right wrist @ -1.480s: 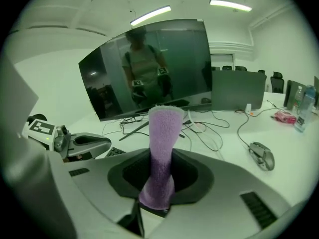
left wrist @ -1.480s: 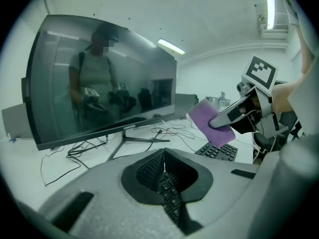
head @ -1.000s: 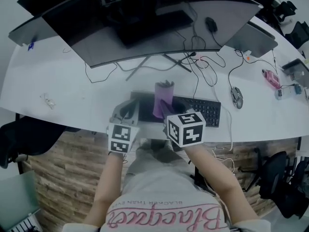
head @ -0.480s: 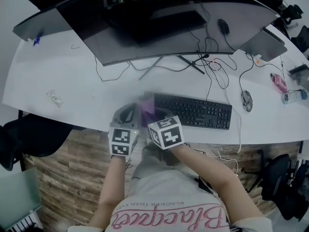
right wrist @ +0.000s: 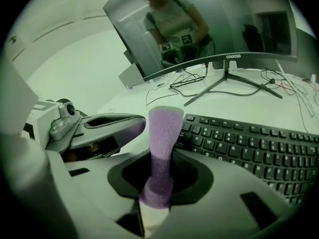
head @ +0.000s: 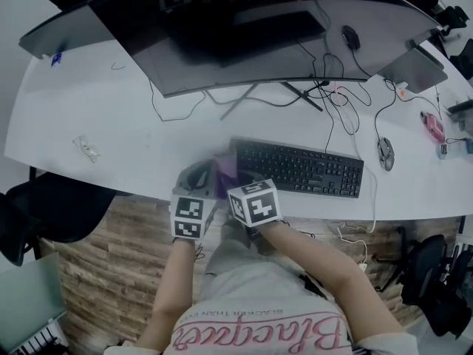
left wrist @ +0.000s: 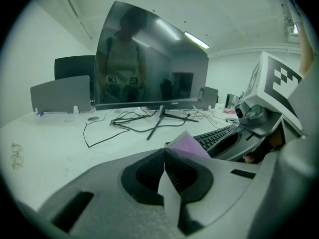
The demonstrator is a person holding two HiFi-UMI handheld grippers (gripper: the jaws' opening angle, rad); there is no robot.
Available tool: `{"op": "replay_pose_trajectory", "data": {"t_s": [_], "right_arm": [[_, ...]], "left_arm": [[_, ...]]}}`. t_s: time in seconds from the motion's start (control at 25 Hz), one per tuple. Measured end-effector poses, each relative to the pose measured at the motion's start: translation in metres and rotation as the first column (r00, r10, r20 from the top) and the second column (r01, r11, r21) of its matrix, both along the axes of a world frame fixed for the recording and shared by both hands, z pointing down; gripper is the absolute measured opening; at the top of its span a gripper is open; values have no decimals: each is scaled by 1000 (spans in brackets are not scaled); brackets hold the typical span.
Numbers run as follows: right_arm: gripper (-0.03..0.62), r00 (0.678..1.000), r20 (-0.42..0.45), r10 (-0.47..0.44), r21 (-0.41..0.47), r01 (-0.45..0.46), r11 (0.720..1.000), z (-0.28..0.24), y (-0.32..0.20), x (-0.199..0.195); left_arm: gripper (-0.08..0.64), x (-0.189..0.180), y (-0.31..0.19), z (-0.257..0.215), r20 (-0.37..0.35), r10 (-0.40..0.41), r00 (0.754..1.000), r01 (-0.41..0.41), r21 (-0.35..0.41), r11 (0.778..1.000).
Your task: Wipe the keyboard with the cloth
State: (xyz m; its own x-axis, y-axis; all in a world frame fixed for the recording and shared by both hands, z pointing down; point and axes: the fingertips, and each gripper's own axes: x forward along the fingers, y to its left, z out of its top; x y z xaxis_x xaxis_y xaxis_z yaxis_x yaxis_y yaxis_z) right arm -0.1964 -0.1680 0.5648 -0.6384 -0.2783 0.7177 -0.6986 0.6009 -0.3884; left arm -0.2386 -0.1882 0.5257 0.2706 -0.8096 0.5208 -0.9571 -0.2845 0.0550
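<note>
**Desk:** Where is the cloth in this shot?

**Photographer:** At the left end of the keyboard [right wrist: 249,143]. The purple cloth [right wrist: 164,133] rises as a narrow strip out of the right gripper [right wrist: 158,176], whose jaws are clamped on its lower part. Its free top stands just beside the keyboard's left edge. I cannot tell whether it touches the keys.

**Desk:** And the other gripper?

**Photographer:** The left gripper [left wrist: 164,156] hangs just off that same left end, close beside the right one. Its jaws are pressed together. A corner of cloth shows just past their tips, but I cannot tell whether they nip it.

**Desk:** Which way does the work lie?

**Photographer:** Rightward. The keyboard's long axis runs roughly along the near edge of the desk [head: 133,132], with the curved monitor [head: 244,35] behind it. Nearly all of its length stretches away to the right of the cloth. The right gripper is the nearer of the two, and the left sits farther out from the keyboard's end.

**Desk:** So what is the next stroke?

**Photographer:** My reading is a sweep along the key rows toward the far right end. The cloth would need laying flatter first, since it stands nearly upright now.
</note>
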Motion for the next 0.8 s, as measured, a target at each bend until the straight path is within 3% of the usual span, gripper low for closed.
{"op": "replay_pose_trajectory", "data": {"t_s": [0.44,0.8], "right_arm": [[89,999,-44,2,30,0,1000,2,-1,21],[89,997,-58,48,27,-46,999,3,-5,60]], "left_arm": [[5,10,3,2,2,23,1000,-23,-7,1000],[5,43,-4,1,-3,65,998,-65,-3,998]]}}
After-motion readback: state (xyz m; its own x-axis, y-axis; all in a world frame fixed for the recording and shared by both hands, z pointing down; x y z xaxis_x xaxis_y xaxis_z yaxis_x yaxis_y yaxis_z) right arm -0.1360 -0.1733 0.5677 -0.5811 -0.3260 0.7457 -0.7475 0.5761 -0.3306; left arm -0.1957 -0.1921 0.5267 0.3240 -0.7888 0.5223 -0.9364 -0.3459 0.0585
